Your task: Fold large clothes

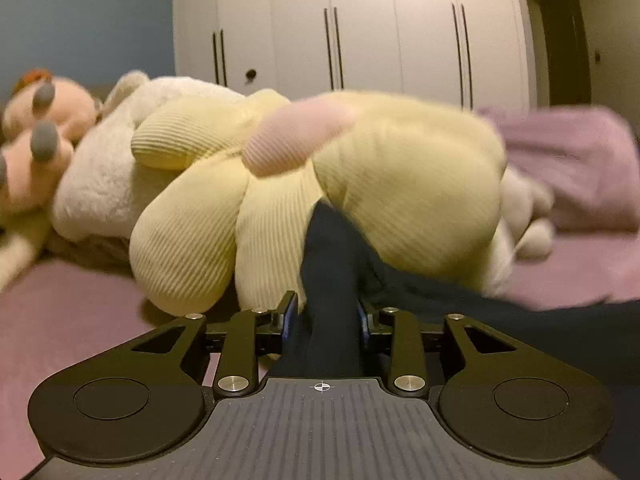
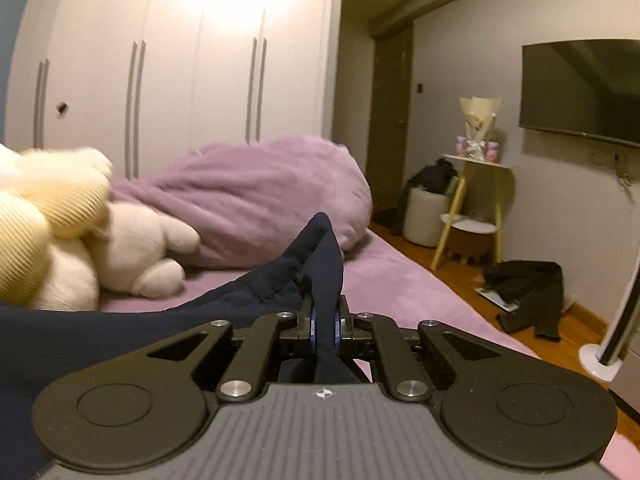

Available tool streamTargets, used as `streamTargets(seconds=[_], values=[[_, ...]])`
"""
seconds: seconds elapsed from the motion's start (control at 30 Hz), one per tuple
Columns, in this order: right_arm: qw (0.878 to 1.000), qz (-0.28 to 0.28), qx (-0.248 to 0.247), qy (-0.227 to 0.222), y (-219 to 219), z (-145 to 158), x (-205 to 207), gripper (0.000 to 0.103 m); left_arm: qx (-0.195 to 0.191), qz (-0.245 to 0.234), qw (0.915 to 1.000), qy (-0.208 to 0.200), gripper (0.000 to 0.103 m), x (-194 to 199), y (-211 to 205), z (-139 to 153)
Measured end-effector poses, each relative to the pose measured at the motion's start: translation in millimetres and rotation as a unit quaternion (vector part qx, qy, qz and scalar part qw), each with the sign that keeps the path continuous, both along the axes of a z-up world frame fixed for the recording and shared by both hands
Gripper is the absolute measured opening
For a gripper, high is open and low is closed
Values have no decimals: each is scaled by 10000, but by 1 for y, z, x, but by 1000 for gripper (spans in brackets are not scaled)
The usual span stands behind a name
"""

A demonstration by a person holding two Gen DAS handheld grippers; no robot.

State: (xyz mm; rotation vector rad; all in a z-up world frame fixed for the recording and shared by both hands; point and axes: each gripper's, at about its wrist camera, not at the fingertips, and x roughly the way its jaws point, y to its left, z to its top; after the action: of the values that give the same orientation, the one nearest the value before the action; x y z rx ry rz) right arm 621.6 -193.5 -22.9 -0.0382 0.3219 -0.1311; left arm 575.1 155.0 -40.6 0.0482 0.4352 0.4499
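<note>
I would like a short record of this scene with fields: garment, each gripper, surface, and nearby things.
garment: navy garment, lying on the bed, pinched at two places
left gripper: shut on the garment
right gripper: shut on a raised fold of the garment
surface: bed with purple sheet
nearby: yellow plush just past the garment; purple blanket bunched behind; white wardrobe at the back

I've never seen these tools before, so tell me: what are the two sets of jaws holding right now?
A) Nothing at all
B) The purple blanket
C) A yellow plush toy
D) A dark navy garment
D: both the left gripper and the right gripper have their jaws closed on folds of the dark navy garment, while the yellow plush toy lies beyond, ungripped.
</note>
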Motion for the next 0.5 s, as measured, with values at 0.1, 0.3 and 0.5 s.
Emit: streamTargets(seconds=[0.1,0.3,0.5], values=[[9994,-183,-164,252,0,-36,21,8,-156,266,9993,206,45,9,11,-35],[9966,-188,244,767,-15,-78,41,11,-1083,398,9920,513,73,17,39,-64],[9928,-156,488,1080,-18,-98,53,15,-1193,480,9903,522,83,18,43,-69]])
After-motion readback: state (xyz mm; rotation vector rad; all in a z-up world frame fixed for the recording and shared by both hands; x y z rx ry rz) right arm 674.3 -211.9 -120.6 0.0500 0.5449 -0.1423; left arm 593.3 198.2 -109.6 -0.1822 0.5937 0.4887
